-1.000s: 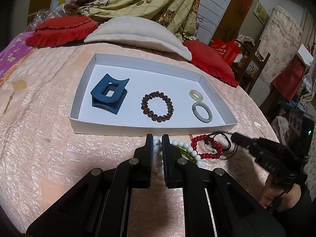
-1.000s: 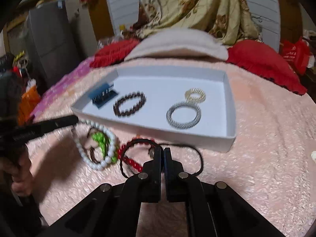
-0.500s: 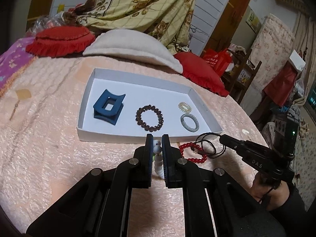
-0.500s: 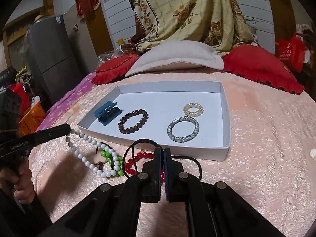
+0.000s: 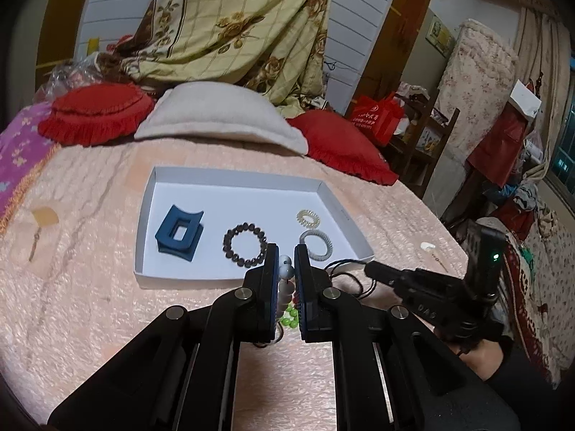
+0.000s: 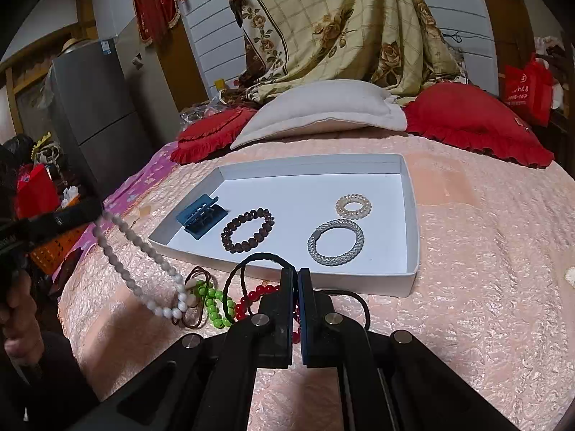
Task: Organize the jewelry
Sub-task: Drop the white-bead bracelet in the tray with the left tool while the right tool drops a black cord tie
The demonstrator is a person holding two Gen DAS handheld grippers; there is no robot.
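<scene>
Gripping white bead necklace (image 6: 143, 248), L tongs (image 5: 286, 269); R tongs (image 6: 295, 280) pinch black cord (image 6: 251, 262).

The right gripper (image 6: 295, 280) pinches a black cord loop (image 6: 251, 262) just before the white tray (image 6: 409, 222). In the tray lie a blue hair clip (image 6: 201, 215), a brown bead bracelet (image 6: 247, 230), a silver bracelet (image 6: 336, 242) and a pale coil tie (image 6: 354, 206). On the left, the left gripper (image 6: 95, 208) lifts a white bead string (image 6: 143, 251) off the pink bed cover (image 6: 485, 251), above green beads (image 6: 212, 301) and red beads (image 6: 258, 294).

"DAS" on the right tongs (image 5: 373, 271)
</scene>
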